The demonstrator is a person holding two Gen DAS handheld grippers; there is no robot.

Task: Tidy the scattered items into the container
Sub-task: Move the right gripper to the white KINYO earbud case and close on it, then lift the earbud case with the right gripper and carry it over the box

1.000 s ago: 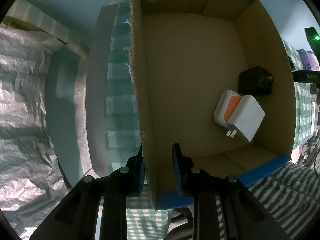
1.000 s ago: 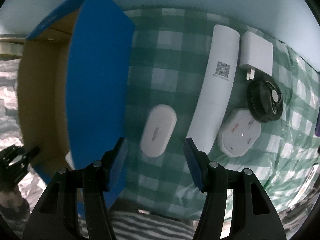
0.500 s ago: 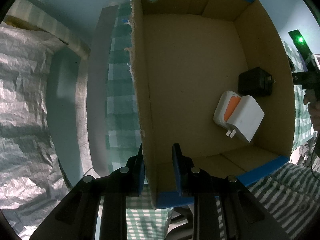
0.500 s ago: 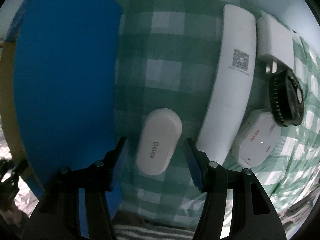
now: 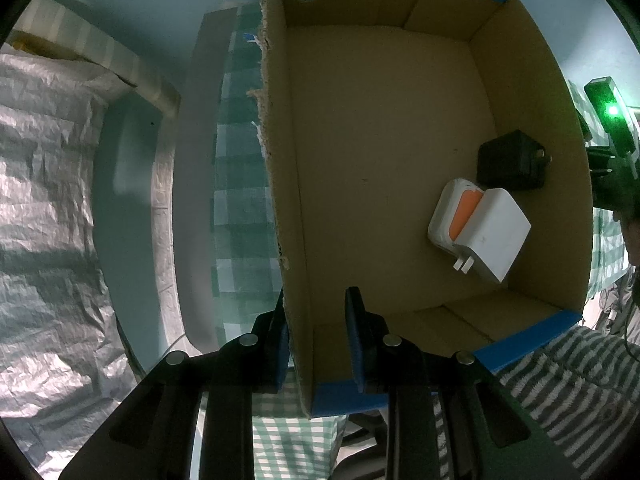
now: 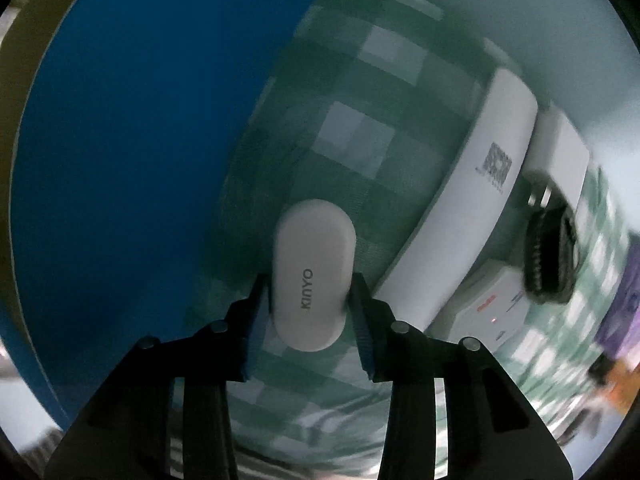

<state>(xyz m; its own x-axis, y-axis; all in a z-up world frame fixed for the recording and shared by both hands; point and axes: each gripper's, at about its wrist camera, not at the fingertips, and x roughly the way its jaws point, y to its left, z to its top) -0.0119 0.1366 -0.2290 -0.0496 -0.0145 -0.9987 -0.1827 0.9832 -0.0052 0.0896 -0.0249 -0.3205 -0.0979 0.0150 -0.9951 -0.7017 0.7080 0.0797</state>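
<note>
On the green checked cloth (image 6: pixel 352 140), beside the blue outer wall of the cardboard box (image 6: pixel 140 140), the right gripper (image 6: pixel 310 312) points down at a white oblong device (image 6: pixel 314 276) marked KINYO. Its jaws have just been closing and now pinch the device across its short width, one pad on each long side, near the end closest to the camera. The device lies flat on the cloth; its long axis runs away from the gripper, along the line of the fingers, roughly parallel to the box wall.

The left gripper (image 5: pixel 316 340) straddles the box's torn side wall (image 5: pixel 280 200): one finger outside, one inside, jaws narrow. Whether both pads press the wall cannot be told.

Inside the box lie a white charger (image 5: pixel 496 236), an orange-and-white device (image 5: pixel 456 212) and a black adapter (image 5: pixel 508 164).
</note>
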